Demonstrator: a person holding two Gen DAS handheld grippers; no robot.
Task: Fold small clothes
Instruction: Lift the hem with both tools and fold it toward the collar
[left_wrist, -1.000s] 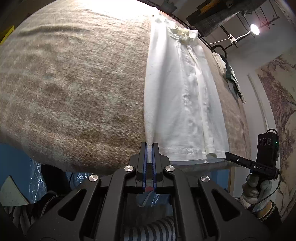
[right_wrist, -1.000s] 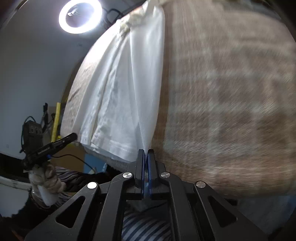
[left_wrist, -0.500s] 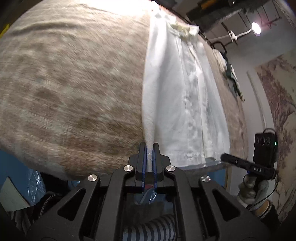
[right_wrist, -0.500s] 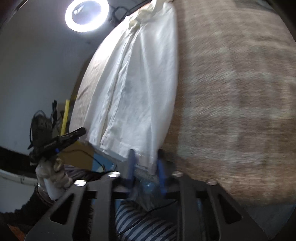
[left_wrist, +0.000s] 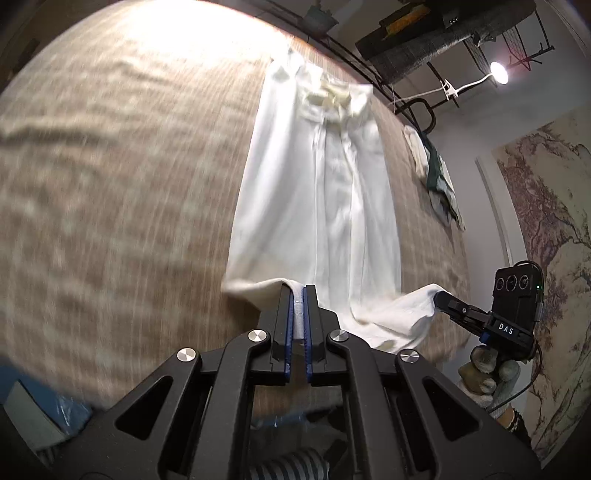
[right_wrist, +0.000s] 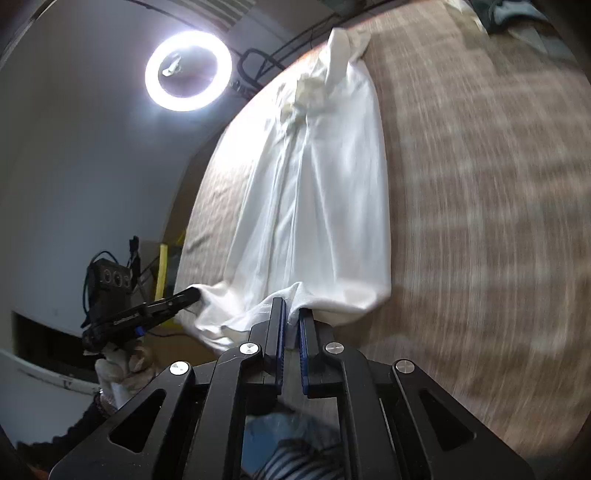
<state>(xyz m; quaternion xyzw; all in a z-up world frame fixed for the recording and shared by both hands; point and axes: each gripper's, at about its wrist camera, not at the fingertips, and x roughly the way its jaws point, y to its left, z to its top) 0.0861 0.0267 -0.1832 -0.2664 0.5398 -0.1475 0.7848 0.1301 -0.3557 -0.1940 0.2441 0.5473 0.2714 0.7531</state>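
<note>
Both hem corners of the white shirt (left_wrist: 321, 206) have lifted off the brown blanket (left_wrist: 110, 184); your left gripper (left_wrist: 297, 295) and right gripper (right_wrist: 291, 310) stay clamped on them, so carry the hem toward the collar.

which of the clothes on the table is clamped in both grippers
The long white shirt, hem pinched by the left gripper and right gripper; the green and white bundle lies untouched at the far edge.

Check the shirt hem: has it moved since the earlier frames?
Yes. The hem of the shirt has lifted off the table's near edge and come inward over the brown cloth.
</note>
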